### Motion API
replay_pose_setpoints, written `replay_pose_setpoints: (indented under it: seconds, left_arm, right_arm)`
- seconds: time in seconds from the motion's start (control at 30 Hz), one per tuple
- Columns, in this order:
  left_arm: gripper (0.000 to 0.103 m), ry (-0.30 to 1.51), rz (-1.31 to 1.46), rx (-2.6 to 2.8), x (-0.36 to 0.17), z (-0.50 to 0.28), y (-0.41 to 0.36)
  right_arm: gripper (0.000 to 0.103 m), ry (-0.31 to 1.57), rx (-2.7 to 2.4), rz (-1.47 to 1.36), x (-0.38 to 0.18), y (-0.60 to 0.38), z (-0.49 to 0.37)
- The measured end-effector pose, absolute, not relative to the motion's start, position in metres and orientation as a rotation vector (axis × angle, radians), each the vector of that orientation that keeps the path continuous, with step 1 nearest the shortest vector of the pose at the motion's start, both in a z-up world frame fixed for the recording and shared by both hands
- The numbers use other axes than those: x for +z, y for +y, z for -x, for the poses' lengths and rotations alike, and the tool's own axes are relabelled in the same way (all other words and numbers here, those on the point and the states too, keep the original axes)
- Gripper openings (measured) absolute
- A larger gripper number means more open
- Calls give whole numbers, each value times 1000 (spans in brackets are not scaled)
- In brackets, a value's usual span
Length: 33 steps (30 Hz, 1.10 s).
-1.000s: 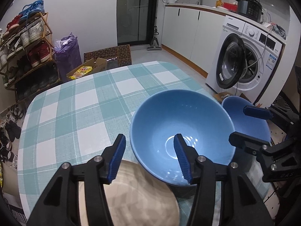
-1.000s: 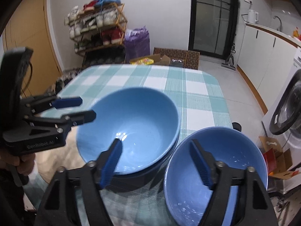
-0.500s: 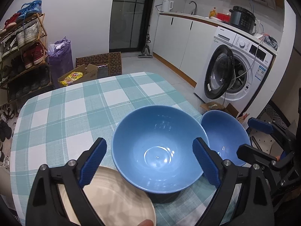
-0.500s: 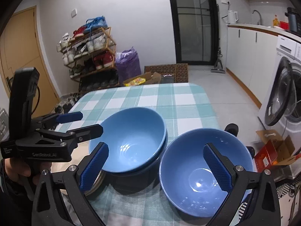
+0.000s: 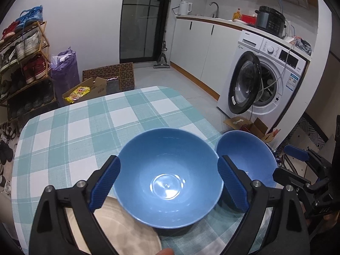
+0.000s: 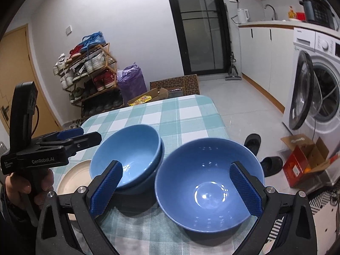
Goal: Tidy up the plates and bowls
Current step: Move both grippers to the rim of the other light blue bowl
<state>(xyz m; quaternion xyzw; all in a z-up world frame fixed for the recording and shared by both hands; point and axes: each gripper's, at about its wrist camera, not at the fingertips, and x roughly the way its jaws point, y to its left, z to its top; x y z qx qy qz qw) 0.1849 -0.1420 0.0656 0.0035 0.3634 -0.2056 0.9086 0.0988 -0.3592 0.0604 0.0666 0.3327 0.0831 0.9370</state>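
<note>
Bowls sat nested at the near edge of the checked table [image 6: 187, 114] as we held both tools wide open above them, gripping nothing. Our left gripper [image 5: 169, 183] framed the stacked pair of bowls [image 5: 167, 176], its jaws having just spread clear of the rim, apparently so the top bowl could settle into the one beneath. Our right gripper [image 6: 175, 188] hung likewise over the single bowl [image 6: 209, 184] just beside the stack, freshly let go. A cream plate [image 6: 73, 177] lay partly under the stack's near-left side. Beyond stood a washing machine [image 5: 267, 78].
</note>
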Motion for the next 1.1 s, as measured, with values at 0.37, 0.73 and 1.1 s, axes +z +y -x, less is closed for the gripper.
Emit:
replay_pose_setpoints:
  seconds: [0.37,0.73,1.1]
  left_arm:
    - [93,757,-71,-501,65,-184,-186]
    - [93,761,-114,-527,70,-194,-210]
    - [94,775,-190,-595,62,-207,-238]
  right_arm:
    - [102,692,139,-185,63,-387,-96]
    - [102,744,88,-228,50,-411,-103]
    - [102,781,67,-231,39,-418,-109]
